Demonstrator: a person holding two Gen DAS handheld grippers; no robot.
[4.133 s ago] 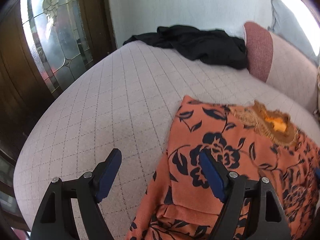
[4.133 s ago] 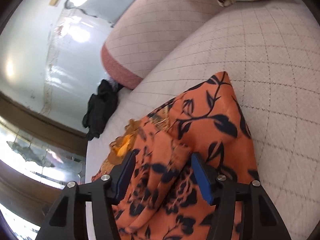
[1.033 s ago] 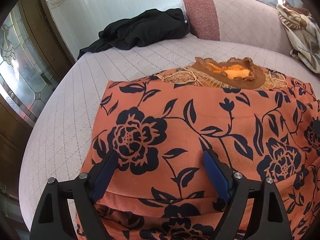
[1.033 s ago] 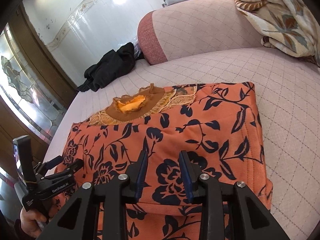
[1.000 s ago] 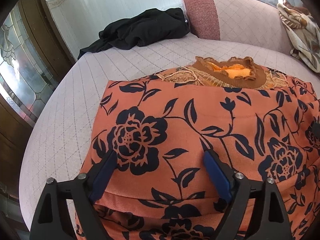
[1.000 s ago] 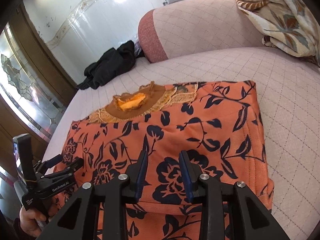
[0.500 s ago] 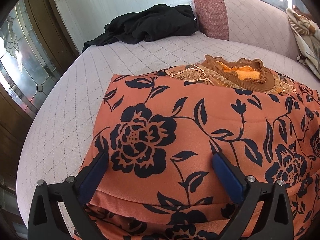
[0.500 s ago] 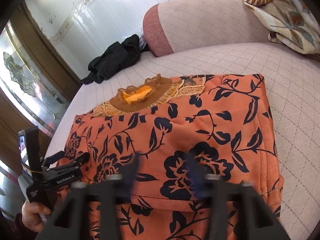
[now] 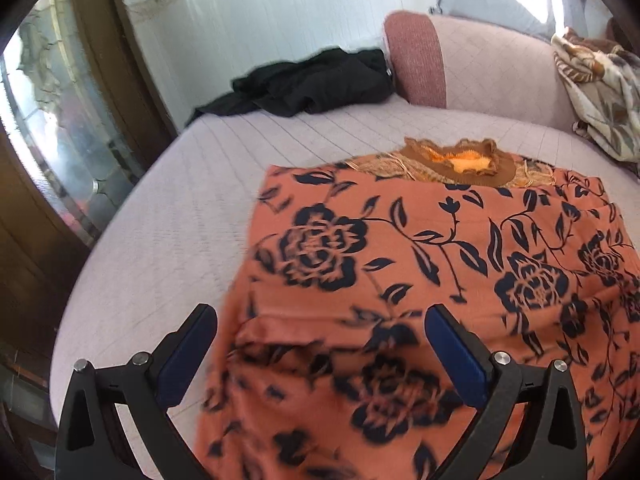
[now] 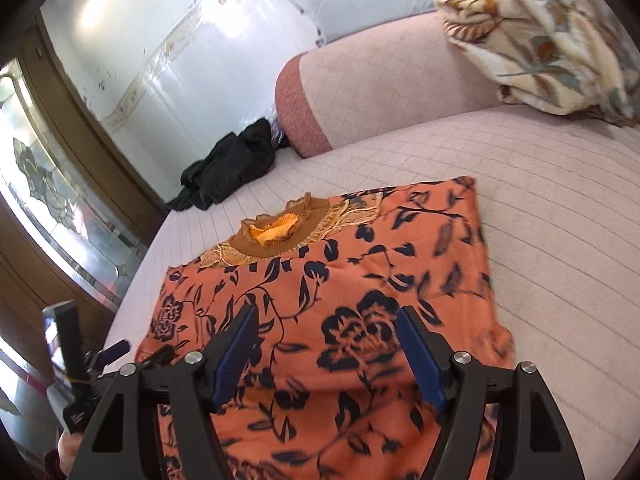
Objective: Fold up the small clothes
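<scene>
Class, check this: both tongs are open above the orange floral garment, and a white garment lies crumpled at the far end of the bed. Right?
One error: the crumpled garment is black, not white, as the left wrist view shows. Both the left tongs and right tongs are open above the orange floral garment.

Matt floral cloth garment (image 9: 440,248) on quilted fabric sofa (image 9: 168,216)

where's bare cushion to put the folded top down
Bare seat lies left of the orange top, up to the black clothes, and right of it below the patterned blanket. The middle is covered.
</scene>
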